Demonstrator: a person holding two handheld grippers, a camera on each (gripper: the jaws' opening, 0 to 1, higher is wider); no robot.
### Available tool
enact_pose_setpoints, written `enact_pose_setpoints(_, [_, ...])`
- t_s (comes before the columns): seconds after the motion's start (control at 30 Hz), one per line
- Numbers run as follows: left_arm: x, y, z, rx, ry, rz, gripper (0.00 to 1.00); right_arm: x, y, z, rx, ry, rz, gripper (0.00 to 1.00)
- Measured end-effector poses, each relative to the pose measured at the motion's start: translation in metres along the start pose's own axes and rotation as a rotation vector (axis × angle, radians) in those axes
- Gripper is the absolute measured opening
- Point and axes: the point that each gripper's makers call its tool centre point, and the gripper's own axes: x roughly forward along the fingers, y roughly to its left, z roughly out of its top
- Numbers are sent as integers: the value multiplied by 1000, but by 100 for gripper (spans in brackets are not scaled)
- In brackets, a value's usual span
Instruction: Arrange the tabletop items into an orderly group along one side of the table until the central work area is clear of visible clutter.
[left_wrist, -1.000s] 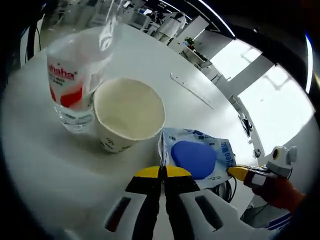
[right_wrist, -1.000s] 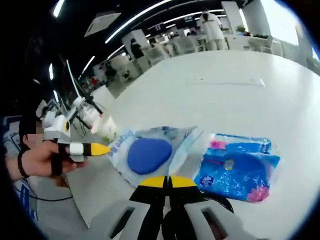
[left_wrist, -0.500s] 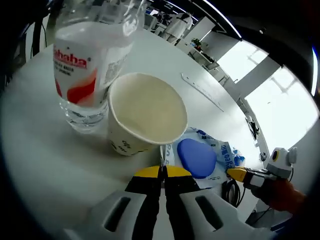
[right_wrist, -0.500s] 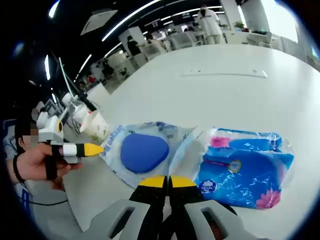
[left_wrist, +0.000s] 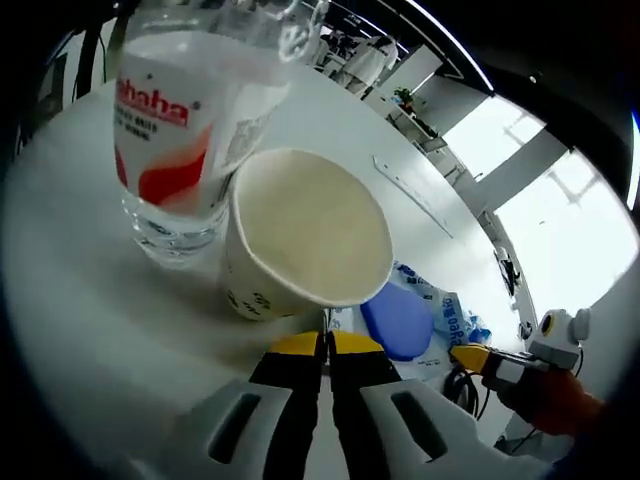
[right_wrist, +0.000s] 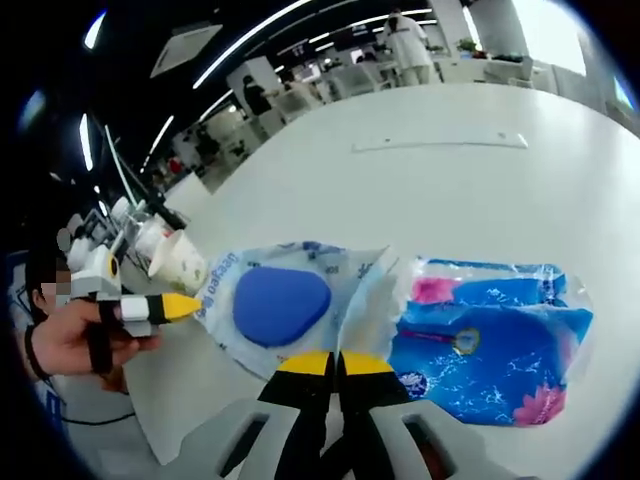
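Paper cup (left_wrist: 305, 235) stands on the white table (left_wrist: 90, 300), touching a water bottle (left_wrist: 185, 130) behind it. Left gripper (left_wrist: 325, 343) jaws pressed together, pinching the corner of the wipes packet (left_wrist: 405, 318) just beside the cup. Right gripper (right_wrist: 325, 362) jaws pressed together at the wipes packet's near edge; blue tissue pack (right_wrist: 490, 345) lies just beyond that packet.
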Motion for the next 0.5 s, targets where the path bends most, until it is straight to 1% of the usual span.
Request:
enact_pose_setpoints(0.13, [1,3,0,-9,2,0,0,-1,-2,-1,10,1,-8,0])
enact_pose_setpoints(0.33, [-2,6,-4,-7,8,4,7,-4,-1,-4,6,9,-8,4])
enact_pose_setpoints(0.5, [-9,10,-9,-24,7,5,13,-9,-1,-8,12,7,-7,5])
